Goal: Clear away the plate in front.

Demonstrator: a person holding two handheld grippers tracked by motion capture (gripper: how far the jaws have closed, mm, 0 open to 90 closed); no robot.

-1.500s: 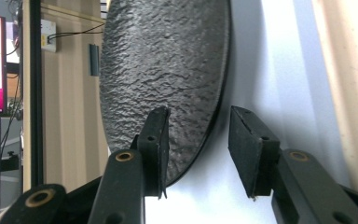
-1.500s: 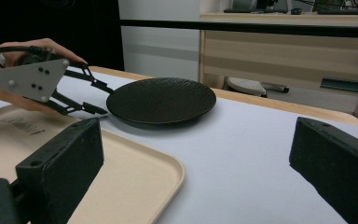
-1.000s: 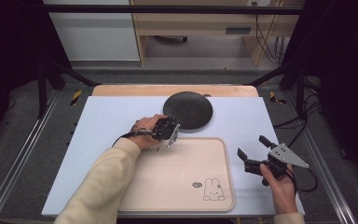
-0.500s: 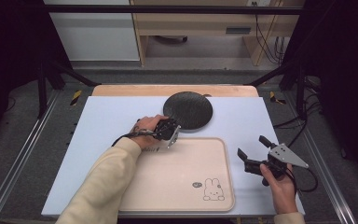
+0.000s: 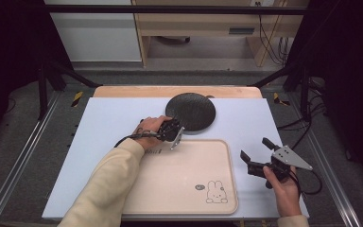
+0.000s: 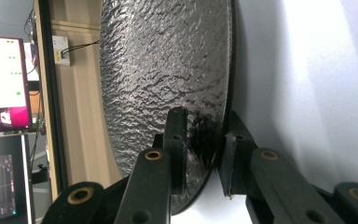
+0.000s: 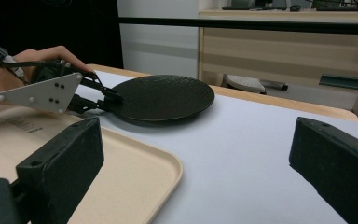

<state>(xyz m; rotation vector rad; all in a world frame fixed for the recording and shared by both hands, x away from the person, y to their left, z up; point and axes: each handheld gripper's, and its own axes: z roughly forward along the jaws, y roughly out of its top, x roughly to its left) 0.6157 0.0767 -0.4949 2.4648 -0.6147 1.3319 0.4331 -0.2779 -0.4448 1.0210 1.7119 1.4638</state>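
Observation:
A black textured plate point(image 5: 190, 111) lies flat on the white table top, just behind a beige tray point(image 5: 179, 184). My left gripper point(image 5: 176, 132) is at the plate's near left rim. In the left gripper view its jaws point(image 6: 204, 154) straddle the rim of the plate point(image 6: 168, 70), one above and one below. A narrow gap remains over the plate's surface, so the gripper is open. My right gripper point(image 5: 255, 152) hovers right of the tray, wide open and holding nothing. The right gripper view has the plate point(image 7: 163, 98) ahead, with the left gripper point(image 7: 107, 100) at its edge.
The tray point(image 7: 135, 168) carries a small rabbit drawing point(image 5: 216, 191) near its front right corner and holds nothing. The white table top point(image 5: 108, 123) stretches left of the plate. A wooden strip point(image 5: 123, 91) runs along the back edge, and metal rails flank both sides.

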